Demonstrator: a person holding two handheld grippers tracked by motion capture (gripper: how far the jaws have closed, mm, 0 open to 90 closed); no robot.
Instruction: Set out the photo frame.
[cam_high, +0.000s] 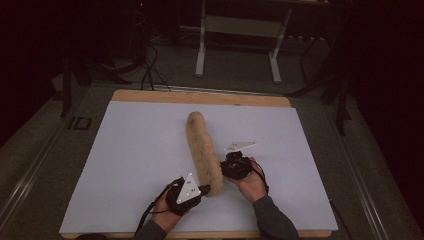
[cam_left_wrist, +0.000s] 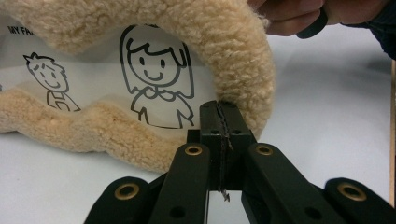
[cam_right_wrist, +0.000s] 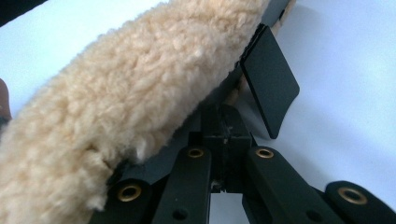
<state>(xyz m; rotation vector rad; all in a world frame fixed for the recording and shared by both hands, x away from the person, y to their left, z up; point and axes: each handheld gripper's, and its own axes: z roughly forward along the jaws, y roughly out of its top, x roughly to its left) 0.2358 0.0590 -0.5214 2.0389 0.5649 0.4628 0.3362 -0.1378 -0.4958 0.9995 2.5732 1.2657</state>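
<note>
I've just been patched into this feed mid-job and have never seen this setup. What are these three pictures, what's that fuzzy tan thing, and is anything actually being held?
There is no robot here: a person holds a hand-held claw in each hand. The high view looks down on a table covered by a white sheet, with the left claw and the right claw at the near end of a long fleece-trimmed cloth item. The other two pictures come from cameras riding on each claw, looking along its black jaws.

In the left gripper view the jaws are pressed together on the fleece edge, beside a white panel printed with cartoon figures. In the right gripper view the right claw's jaws look spread, one side buried under the fleece, so I can't say if it grips.
</note>
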